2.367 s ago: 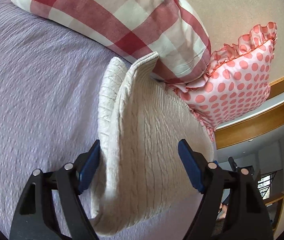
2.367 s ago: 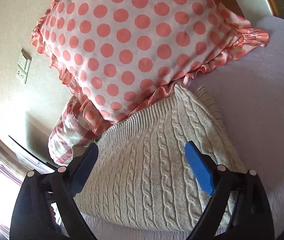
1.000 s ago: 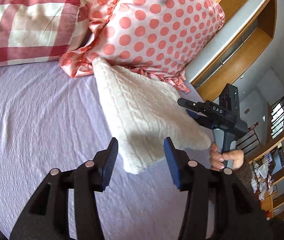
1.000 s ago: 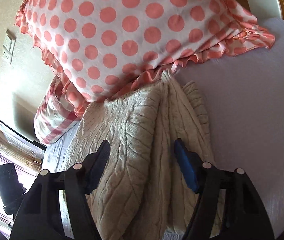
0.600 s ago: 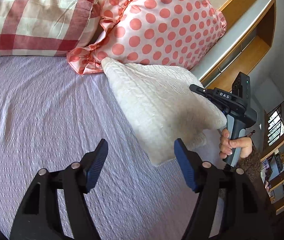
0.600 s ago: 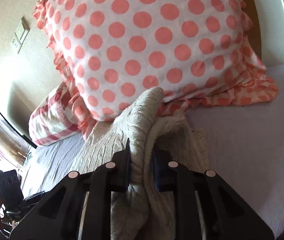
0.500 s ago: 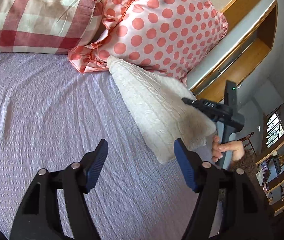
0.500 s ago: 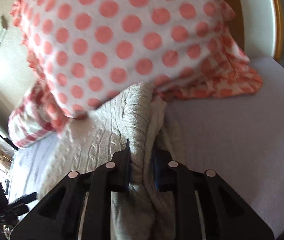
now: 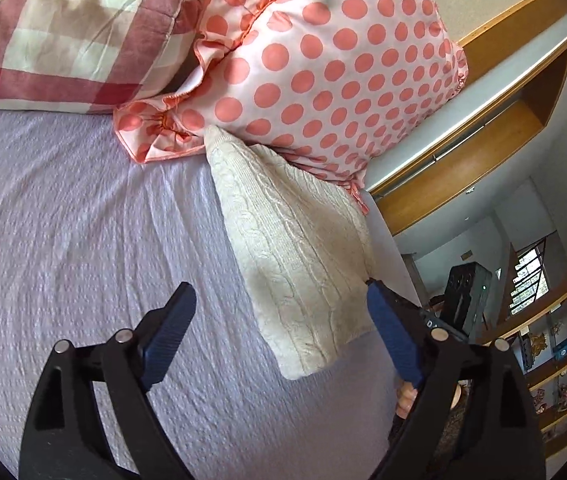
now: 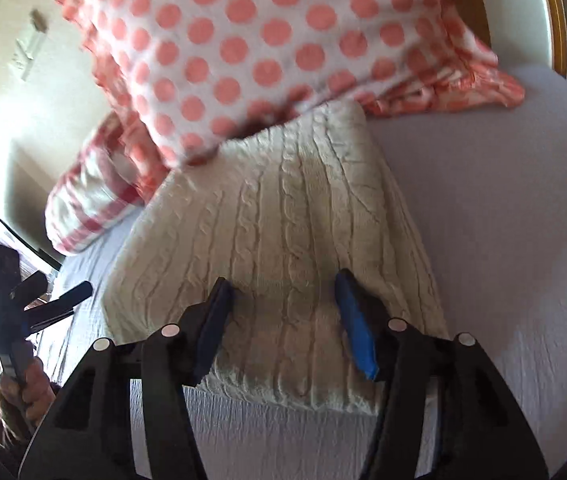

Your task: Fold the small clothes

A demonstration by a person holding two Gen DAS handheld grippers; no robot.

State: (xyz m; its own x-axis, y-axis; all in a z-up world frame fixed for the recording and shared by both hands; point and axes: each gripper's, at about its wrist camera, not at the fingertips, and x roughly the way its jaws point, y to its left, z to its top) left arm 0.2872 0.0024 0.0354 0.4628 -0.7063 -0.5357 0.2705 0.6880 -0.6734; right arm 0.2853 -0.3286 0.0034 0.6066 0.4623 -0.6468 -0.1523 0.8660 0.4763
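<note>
- Right wrist view: the cream cable-knit sweater (image 10: 279, 236) lies folded flat on the lilac bed cover (image 10: 503, 240), its far edge tucked under the polka-dot pillow (image 10: 267, 40).
- The right gripper (image 10: 283, 320) is spread wide over the sweater's near edge and holds nothing.
- The left gripper (image 9: 279, 336) is also wide apart and empty, near the sweater's corner.
- The knit looks soft, thick and floppy; I think it is best pinched at a folded edge.

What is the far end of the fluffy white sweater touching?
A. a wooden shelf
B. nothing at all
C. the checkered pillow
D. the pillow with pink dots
D: the sweater lies folded on the purple bed with its far end tucked against the dotted pillow; the checkered pillow sits off to the side, apart from it.
</note>
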